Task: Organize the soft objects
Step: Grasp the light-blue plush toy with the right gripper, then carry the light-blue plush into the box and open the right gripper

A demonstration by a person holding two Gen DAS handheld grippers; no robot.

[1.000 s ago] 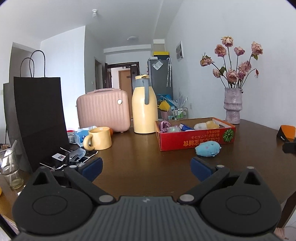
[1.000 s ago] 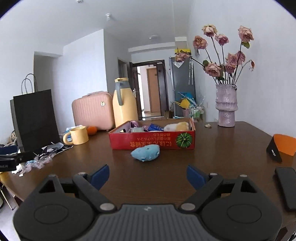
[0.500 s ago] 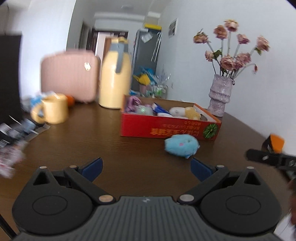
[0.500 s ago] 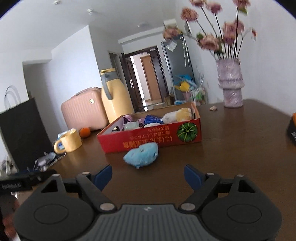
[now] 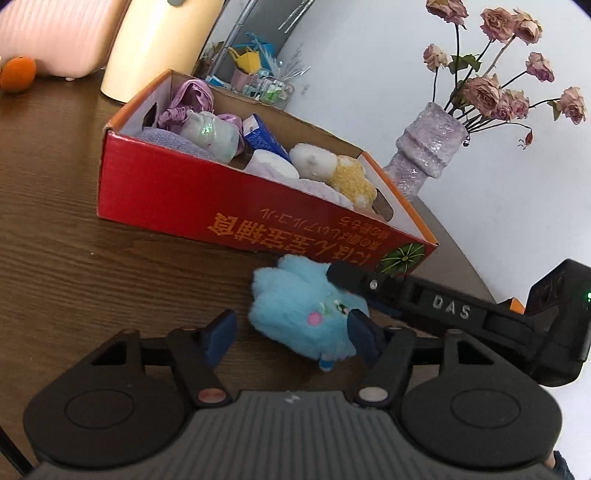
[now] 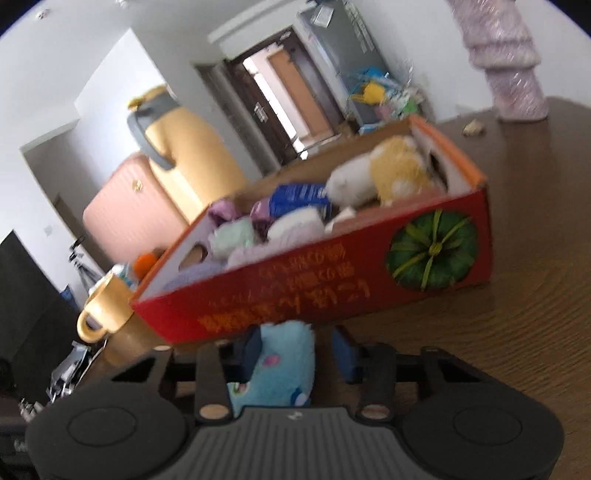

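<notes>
A fluffy blue plush toy (image 5: 295, 310) lies on the brown table just in front of the red cardboard box (image 5: 236, 218), which holds several soft toys and cloths. My left gripper (image 5: 291, 336) straddles the plush with its jaws closing; the right pad touches the fur and the left pad stands clear of it. My right gripper (image 5: 354, 291) reaches in from the right onto the same toy. In the right wrist view the blue plush (image 6: 284, 362) sits between the closing jaws of the right gripper (image 6: 297, 350), with a gap at the right pad. The red box (image 6: 332, 280) is right behind.
A glittery vase (image 5: 424, 155) of dried roses stands right of the box. Behind the box are a yellow thermos jug (image 5: 155, 44), a pink case (image 5: 55, 33) and an orange (image 5: 16, 72). A yellow mug (image 6: 107, 306) and a black bag (image 6: 22, 295) stand at the left.
Both grippers have moved forward and down to the blue plush and rolled sideways. Their jaws have narrowed, and the toy now lies between both pairs of fingers.
</notes>
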